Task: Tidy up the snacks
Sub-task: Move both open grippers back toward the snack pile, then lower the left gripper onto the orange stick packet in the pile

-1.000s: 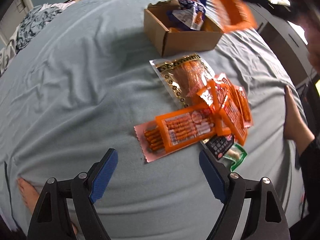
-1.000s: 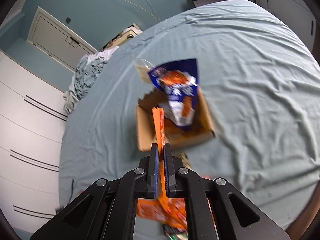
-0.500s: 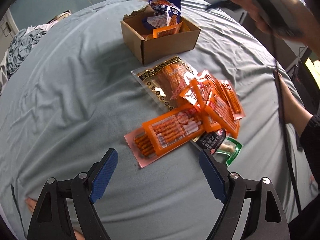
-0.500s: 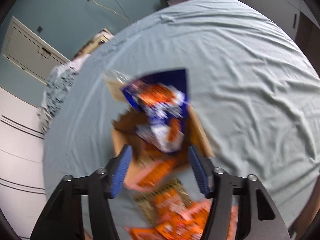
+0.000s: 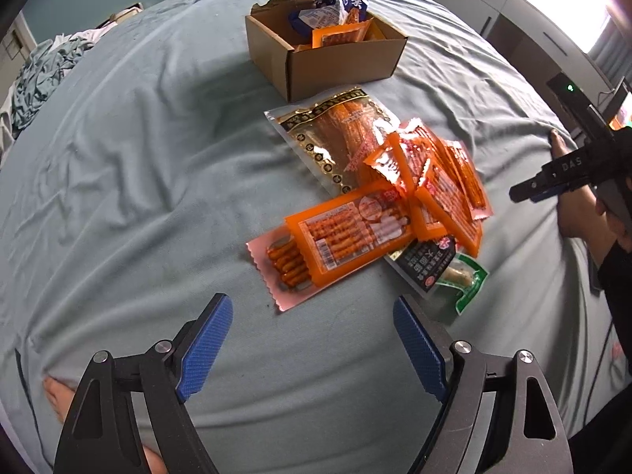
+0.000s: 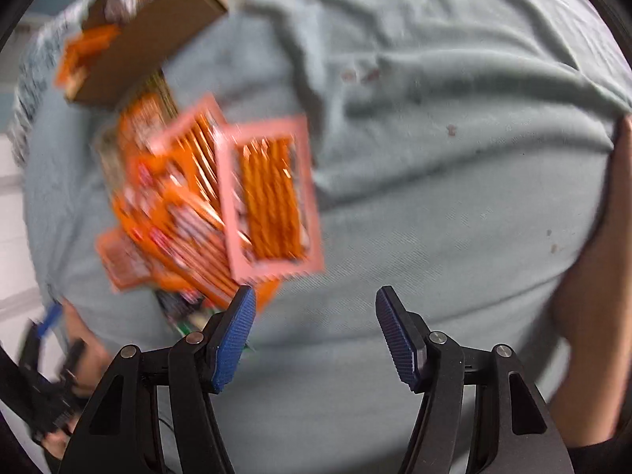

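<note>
A cardboard box (image 5: 339, 59) stands on the blue-grey bed sheet (image 5: 138, 158), holding a blue-and-white snack bag (image 5: 335, 4) and an orange packet (image 5: 341, 35). In front of it lies a pile of orange snack packets (image 5: 414, 193), with a large clear-and-gold packet (image 5: 331, 134), a pink-edged stick packet (image 5: 284, 264) and a black-and-green packet (image 5: 438, 264). My left gripper (image 5: 312, 343) is open and empty, just short of the pile. My right gripper (image 6: 312, 331) is open and empty, low over the sheet beside the blurred pile (image 6: 221, 197); it also shows at the right in the left wrist view (image 5: 553, 185).
Crumpled clothes (image 5: 35, 79) lie at the bed's far left. White cabinets (image 5: 513, 19) stand beyond the bed's right side. A bare foot (image 5: 55, 391) shows at the bed's near edge. A bare arm (image 6: 592, 276) rests at the right in the right wrist view.
My right gripper dropped the orange packet into the box, opened, and swung back down beside the pile. My left gripper stayed open and moved slightly closer to the pile.
</note>
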`<act>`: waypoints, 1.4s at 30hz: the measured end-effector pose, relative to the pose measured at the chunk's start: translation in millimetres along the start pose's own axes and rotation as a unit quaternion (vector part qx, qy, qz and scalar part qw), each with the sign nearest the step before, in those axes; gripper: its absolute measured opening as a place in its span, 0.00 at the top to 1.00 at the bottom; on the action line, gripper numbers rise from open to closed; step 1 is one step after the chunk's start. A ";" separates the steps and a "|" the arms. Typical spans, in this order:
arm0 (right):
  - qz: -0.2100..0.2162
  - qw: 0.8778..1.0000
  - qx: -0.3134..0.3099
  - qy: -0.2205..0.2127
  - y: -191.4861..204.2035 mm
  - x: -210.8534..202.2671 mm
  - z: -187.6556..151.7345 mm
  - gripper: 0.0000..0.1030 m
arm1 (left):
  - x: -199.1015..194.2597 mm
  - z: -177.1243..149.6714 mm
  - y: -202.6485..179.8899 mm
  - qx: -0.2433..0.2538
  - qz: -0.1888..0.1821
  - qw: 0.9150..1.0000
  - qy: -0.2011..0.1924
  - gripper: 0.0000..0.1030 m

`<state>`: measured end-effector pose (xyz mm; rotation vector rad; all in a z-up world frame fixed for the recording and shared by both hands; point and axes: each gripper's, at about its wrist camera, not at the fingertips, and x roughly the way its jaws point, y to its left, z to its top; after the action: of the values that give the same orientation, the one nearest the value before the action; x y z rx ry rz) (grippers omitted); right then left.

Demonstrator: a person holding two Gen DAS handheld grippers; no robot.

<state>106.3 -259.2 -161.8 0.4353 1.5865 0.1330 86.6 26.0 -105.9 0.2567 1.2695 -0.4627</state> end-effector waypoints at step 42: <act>0.026 0.999 0.000 0.025 -36.5 15.9 15.4 0.39 | 54.3 19.9 -2.1 0.028 0.064 0.997 0.042 0.18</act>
<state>114.3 -289.8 -190.4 0.4769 1.6243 0.1858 114.7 5.2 -152.0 0.4047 1.3140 -0.3811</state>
